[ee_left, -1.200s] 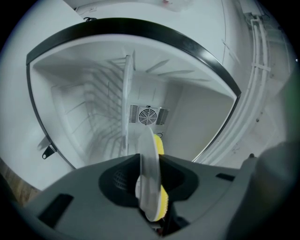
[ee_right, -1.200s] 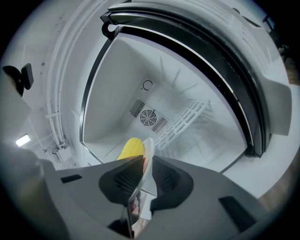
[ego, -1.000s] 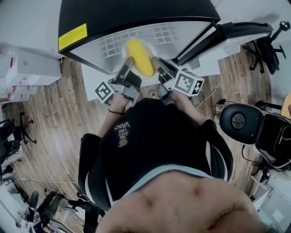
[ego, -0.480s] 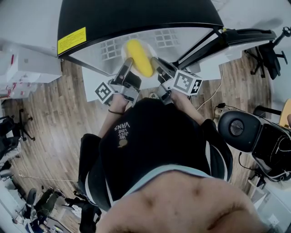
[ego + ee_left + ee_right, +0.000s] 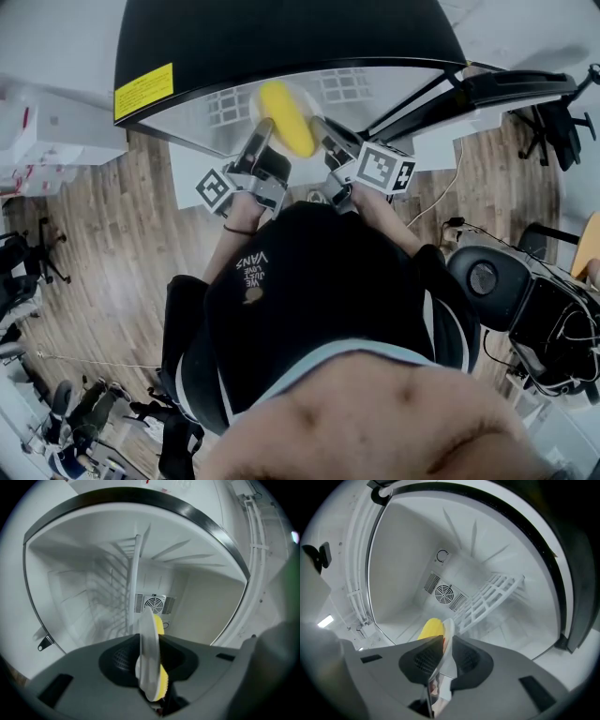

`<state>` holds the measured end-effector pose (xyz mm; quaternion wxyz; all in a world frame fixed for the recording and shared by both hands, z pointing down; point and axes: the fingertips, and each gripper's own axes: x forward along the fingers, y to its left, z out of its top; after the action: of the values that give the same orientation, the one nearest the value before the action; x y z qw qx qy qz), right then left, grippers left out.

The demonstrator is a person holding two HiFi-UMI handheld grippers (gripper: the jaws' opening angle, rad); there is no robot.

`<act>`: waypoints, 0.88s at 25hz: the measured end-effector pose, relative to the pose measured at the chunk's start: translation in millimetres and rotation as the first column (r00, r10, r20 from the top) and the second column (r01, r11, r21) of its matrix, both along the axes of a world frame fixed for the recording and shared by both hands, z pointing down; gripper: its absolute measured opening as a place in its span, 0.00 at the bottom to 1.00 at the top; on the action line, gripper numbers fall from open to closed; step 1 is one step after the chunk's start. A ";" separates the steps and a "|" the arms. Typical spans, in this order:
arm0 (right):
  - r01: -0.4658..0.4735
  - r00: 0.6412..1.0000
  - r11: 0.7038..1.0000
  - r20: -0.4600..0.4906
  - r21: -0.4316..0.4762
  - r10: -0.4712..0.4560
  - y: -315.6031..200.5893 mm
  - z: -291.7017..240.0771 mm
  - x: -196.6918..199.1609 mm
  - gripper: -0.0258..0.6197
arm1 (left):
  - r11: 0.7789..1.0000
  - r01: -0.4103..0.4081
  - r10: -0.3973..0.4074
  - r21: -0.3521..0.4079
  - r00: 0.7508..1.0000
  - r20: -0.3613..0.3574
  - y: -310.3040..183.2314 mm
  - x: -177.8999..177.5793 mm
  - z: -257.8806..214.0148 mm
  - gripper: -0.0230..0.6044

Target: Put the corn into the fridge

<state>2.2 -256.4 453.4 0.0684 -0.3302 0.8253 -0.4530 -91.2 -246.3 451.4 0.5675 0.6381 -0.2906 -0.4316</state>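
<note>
The corn lies on a plate at the fridge's open mouth, between the left hand-held gripper and the right hand-held gripper. Deeper inside, a wire rack sits beside the fan vent on the back wall.

Yellow corn, seemingly white plate, black fridge with yellow label

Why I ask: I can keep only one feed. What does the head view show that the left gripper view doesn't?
Only the head view: the right tool gripping the plate's other edge, the fridge's yellow label, and the wooden floor.
Only the left gripper view: the fan grille on the fridge's back wall and the wire rack.
Both: the left tool shut on the plate's rim, with the corn on the plate, at the open fridge's mouth.
</note>
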 end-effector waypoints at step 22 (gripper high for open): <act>0.058 0.998 0.998 0.003 -0.018 -0.058 -17.5 5.3 -5.4 0.14 | 0.998 0.063 -0.063 -0.022 0.998 -0.003 -13.2 -3.3 6.1 0.19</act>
<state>-3.2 -273.9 458.8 0.0533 -0.3061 0.8302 -0.4628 -94.4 -259.5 457.5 0.5610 0.6215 -0.3143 -0.4474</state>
